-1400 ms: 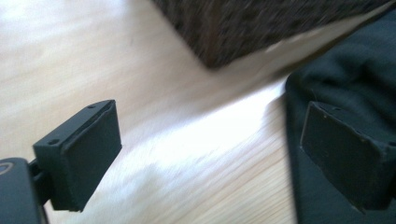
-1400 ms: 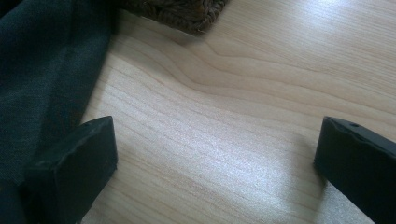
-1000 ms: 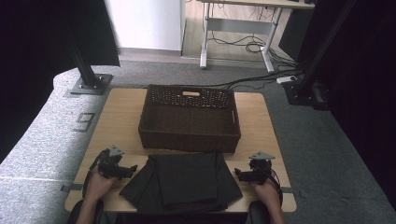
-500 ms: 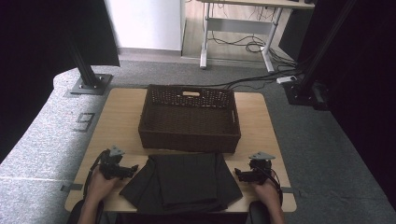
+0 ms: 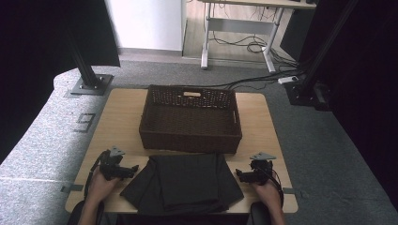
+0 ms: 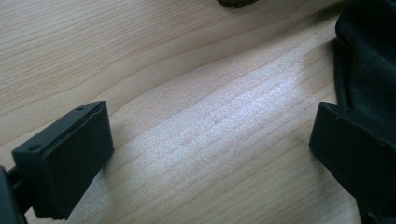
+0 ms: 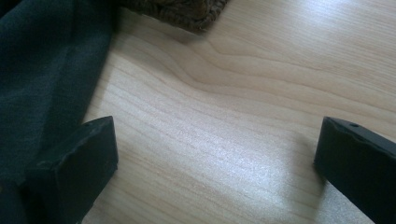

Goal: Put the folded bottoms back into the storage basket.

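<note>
You are holding the left gripper [image 5: 133, 168] and the right gripper [image 5: 238, 175] low over the table [image 5: 117, 122], one at each side of the folded dark cloth [image 5: 185, 180]. Both are standing with jaws spread wide, grasping nothing. The cloth is lying at the near edge, just before the wicker basket [image 5: 190, 119].

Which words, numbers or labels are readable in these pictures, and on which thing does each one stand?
"9": a pale mark on the grey floor, left of the table, in the high view.
No readable text on the basket, the dark cloth, the left gripper or the right gripper.
</note>
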The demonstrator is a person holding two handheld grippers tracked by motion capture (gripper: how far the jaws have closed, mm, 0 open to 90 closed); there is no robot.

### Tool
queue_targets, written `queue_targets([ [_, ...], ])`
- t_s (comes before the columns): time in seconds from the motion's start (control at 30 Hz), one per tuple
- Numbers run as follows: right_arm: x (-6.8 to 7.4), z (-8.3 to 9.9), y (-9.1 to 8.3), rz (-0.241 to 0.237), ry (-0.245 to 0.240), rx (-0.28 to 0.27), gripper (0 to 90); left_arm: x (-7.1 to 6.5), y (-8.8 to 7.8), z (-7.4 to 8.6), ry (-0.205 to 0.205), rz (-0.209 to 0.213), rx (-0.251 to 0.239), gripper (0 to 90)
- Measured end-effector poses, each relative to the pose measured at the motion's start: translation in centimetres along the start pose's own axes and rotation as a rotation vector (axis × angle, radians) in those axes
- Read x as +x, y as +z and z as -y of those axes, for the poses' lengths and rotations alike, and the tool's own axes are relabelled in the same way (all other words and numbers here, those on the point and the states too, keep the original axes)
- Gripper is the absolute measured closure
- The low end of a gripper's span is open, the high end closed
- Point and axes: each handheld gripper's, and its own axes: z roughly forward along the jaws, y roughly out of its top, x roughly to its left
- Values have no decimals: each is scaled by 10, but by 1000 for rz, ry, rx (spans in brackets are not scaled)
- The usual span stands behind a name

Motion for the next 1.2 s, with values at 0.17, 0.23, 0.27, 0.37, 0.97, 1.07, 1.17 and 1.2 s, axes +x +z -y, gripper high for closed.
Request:
queue_targets([
  [0.17, 0, -2, -1, -13, 2, 16, 0, 0, -1, -1, 2, 3, 20, 0],
  [0.23, 0, -2, -2, -25, 7, 19, 0, 1, -2, -2, -3, 3, 34, 0],
  [0.27, 0, -3, -3, -31, 8, 16, 0, 2, -3, -2, -3, 10, 37, 0],
  [0.37, 1, -6, -6, -42, 10, 6, 0, 5, -6, -3, -22, 14, 42, 0],
  [0.97, 45, -38, -16, -198, -21, -26, 0, -55, -26, -44, 90, 47, -22, 4],
  [1.07, 56, -44, -11, -216, -34, -22, 0, -70, -22, -53, 105, 89, -28, 0],
  [1.17, 67, -49, -6, -229, -39, -14, 0, -82, -16, -57, 96, 127, -33, 0],
  [1.2, 72, -51, -3, -236, -41, -10, 0, -84, -15, -57, 92, 137, -31, 0],
])
